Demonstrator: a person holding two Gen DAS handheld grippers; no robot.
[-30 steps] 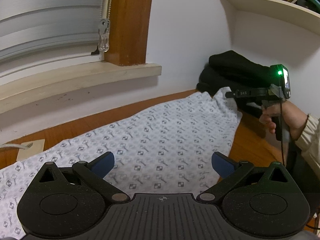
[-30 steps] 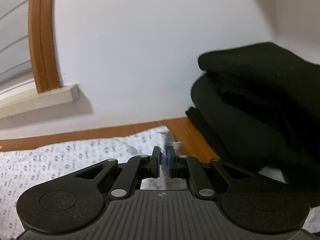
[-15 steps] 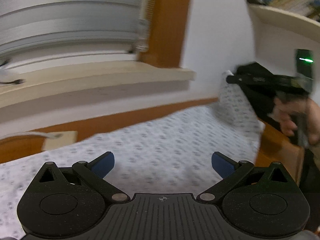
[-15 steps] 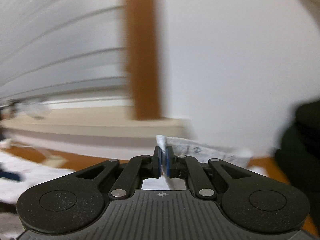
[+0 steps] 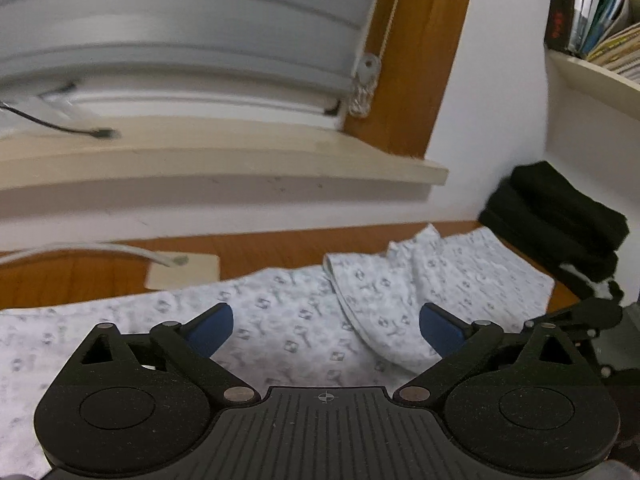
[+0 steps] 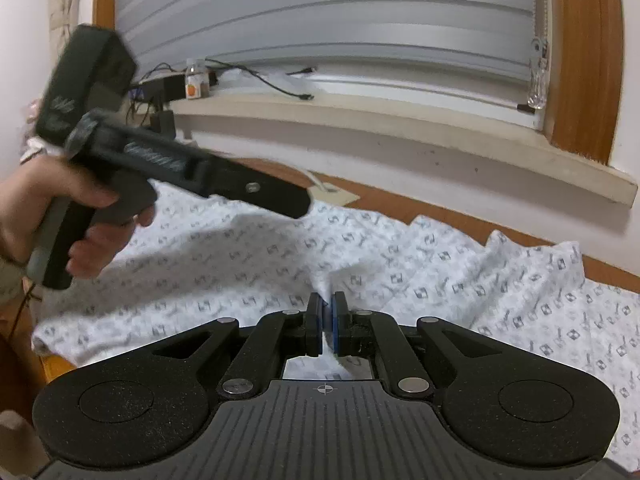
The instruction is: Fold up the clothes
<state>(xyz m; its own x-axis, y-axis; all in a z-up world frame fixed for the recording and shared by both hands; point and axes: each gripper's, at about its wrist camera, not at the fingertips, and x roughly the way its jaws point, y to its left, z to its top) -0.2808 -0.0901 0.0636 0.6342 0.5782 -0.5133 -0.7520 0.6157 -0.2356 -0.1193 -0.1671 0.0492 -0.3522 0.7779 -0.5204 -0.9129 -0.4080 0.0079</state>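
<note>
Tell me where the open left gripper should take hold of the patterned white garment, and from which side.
Probably the hemmed edge of the folded-over flap on the patterned white garment. It stands slightly proud of the flat layer beneath, so a finger could slide under it. Bring the left gripper, jaws wide and empty, in low from the near side.

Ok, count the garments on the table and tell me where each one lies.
2, maybe more: the white patterned garment spread across the table, and a black folded pile in the far corner by the wall, possibly several items.
</note>
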